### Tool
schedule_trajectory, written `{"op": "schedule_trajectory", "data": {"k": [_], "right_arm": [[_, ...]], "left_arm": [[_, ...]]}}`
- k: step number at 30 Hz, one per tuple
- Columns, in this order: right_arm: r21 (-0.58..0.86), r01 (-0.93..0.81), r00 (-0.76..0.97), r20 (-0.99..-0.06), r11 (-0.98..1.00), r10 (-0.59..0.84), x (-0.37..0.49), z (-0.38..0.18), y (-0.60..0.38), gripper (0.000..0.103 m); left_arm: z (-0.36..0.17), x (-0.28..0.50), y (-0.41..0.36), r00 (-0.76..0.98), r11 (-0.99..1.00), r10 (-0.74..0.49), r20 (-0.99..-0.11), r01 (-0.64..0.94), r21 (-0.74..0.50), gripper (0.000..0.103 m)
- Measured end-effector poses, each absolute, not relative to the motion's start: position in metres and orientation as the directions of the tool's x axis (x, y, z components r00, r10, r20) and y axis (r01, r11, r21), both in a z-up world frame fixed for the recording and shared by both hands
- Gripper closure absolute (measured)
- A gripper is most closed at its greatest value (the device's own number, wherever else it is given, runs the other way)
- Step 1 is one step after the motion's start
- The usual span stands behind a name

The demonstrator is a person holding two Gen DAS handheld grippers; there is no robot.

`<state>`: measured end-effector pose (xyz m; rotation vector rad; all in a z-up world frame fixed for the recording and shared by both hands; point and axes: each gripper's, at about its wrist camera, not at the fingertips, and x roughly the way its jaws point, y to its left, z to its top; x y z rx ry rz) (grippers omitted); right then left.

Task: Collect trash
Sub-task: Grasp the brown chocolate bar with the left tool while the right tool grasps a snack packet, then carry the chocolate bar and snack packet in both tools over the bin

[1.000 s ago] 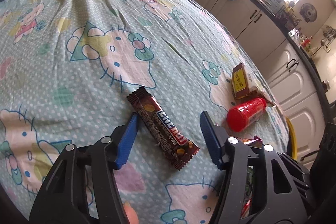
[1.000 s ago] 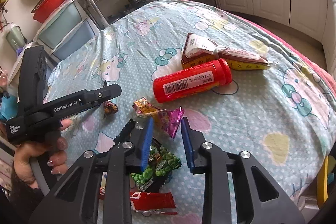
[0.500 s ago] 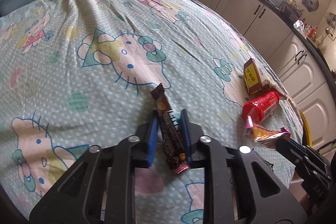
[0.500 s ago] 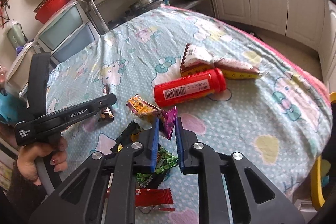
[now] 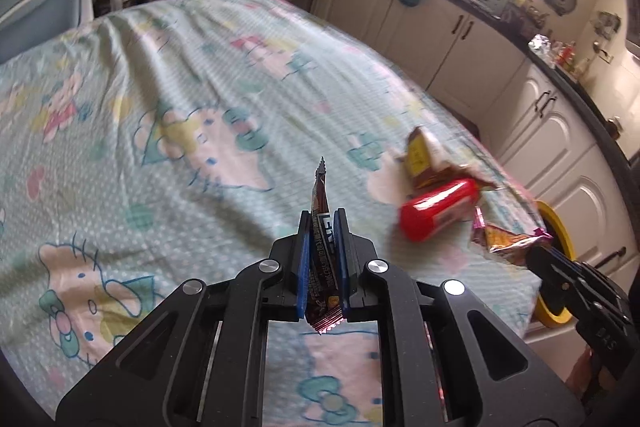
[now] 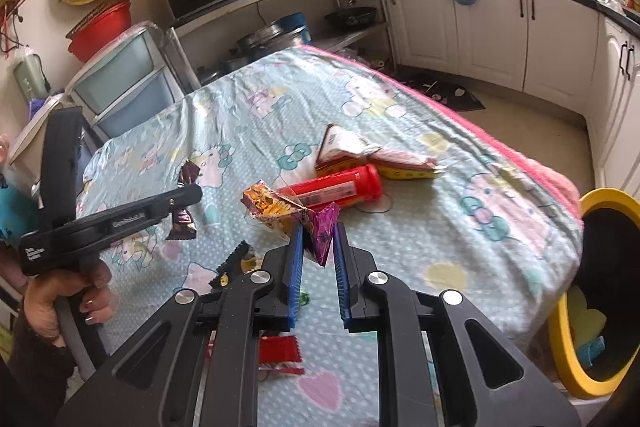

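Left wrist view: the left gripper [image 5: 323, 223] is seen at lower centre, its blue pads clamped on a dark brown chocolate bar wrapper [image 5: 322, 251], which runs lengthwise between the jaws and sticks up past the tips. Those jaws have just been closing on it. In the right wrist view, the right gripper [image 6: 317, 235] is nearly closed, a crumpled orange-and-purple foil snack wrapper [image 6: 286, 213] being pinched by its purple corner at the fingertips. A red cylindrical plastic bottle [image 6: 334, 189] lies on the turquoise cartoon-print cloth [image 6: 460, 227] just behind. A yellow-rimmed bin [image 6: 592, 199] is seen at right.
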<state>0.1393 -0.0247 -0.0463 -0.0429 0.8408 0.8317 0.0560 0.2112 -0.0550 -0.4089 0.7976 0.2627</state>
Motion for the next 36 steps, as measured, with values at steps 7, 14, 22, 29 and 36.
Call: {"op": "schedule_trajectory", "data": {"k": [7, 14, 22, 29, 36], "right_arm": [[0.258, -0.639, 0.433, -0.657, 0.724, 0.617, 0.141, -0.035, -0.053, 0.088], [0.231, -0.604, 0.496, -0.64, 0.763, 0.587, 0.144, -0.024, -0.082, 0.088], [0.227, -0.556, 0.558, -0.611, 0.8, 0.561, 0.15, -0.01, -0.116, 0.088], [0.214, -0.506, 0.614, -0.59, 0.835, 0.524, 0.156, 0.0, -0.143, 0.088], [0.211, -0.459, 0.656, -0.573, 0.863, 0.49, 0.161, 0.006, -0.172, 0.088]], "left_arm": [[-0.032, 0.065, 0.18, 0.715, 0.918, 0.047, -0.697, -0.307, -0.252, 0.096], [-0.02, 0.078, 0.153, 0.738, 0.935, 0.014, -0.675, -0.249, -0.253, 0.096], [-0.006, 0.093, 0.123, 0.764, 0.943, -0.031, -0.644, -0.191, -0.272, 0.096], [0.005, 0.11, 0.097, 0.78, 0.954, -0.062, -0.622, -0.136, -0.265, 0.096], [0.011, 0.124, 0.076, 0.785, 0.96, -0.094, -0.612, -0.09, -0.264, 0.096]]}}
